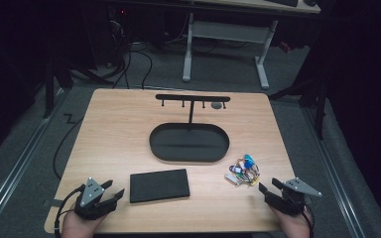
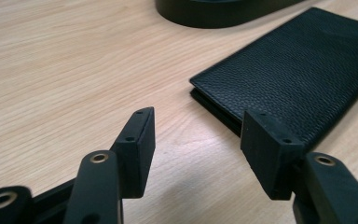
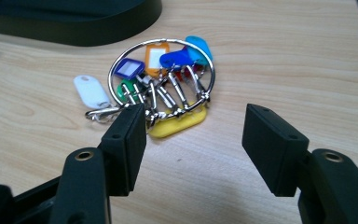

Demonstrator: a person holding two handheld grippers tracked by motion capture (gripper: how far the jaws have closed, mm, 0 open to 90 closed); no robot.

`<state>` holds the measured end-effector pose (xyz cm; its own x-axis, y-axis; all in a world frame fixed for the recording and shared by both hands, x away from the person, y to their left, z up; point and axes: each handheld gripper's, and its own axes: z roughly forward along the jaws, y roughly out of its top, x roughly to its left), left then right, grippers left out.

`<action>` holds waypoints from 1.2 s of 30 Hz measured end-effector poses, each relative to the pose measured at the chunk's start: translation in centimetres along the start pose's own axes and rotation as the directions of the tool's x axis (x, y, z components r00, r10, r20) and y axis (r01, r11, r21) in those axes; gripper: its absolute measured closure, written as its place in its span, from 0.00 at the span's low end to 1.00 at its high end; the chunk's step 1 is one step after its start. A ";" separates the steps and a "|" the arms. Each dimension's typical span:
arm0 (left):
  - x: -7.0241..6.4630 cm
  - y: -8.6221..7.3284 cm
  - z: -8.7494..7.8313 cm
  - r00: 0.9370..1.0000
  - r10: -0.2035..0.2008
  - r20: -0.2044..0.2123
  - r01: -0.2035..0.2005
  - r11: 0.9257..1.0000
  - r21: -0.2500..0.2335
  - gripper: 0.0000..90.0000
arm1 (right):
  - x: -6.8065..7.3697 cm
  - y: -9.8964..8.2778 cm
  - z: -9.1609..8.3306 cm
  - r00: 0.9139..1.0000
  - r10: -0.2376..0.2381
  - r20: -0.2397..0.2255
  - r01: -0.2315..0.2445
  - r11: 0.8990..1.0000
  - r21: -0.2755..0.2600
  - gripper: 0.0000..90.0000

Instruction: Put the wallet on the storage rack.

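Now — wallet [image 1: 159, 185] flat | long axis left-right — key ring [image 1: 242, 170] beside it

Both hands low at the near edge, one per corner, well apart. Left gripper [image 1: 113, 189] sits bottom left, jaws pointing fwd and a bit inward, spread wide w/ nothing between the pads; grey plate on top, cable looping back past the wrist. Right gripper [image 1: 268, 185] bottom right, jaws angled up and inward, also spread wide, pads bare. Left hand [image 1: 82, 225] and right hand [image 1: 295, 225] just peek in from the bottom, wrapped round the grips.
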<state>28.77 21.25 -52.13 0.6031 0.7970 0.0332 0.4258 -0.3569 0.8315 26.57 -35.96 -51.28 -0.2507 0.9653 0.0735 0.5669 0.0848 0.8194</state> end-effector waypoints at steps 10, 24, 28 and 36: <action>0.2 0.3 0.7 1.000 -0.007 -0.016 0.007 1.000 0.016 0.73 | -0.4 -0.1 -0.1 1.000 0.024 -0.006 -0.024 1.000 -0.005 0.45; 1.1 3.2 5.8 0.998 0.007 -0.063 -0.003 0.998 0.056 0.98 | 0.0 0.2 0.3 0.999 0.013 -0.033 -0.013 1.000 0.000 0.46; 1.1 3.7 7.1 0.997 0.001 -0.084 0.006 0.997 0.073 0.98 | 0.1 0.1 0.1 0.999 0.019 -0.041 -0.019 1.000 0.005 0.46; 0.6 3.6 7.3 0.997 0.030 -0.072 -0.023 0.995 0.101 1.00 | 0.3 0.1 0.1 0.999 0.014 -0.043 -0.014 1.000 0.004 0.47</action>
<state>35.54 16.90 -53.16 0.5654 0.8189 0.0982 0.4781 -0.4224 0.7700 26.61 -35.67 -51.24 -0.2764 0.9548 0.1094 0.5736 0.0726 0.8159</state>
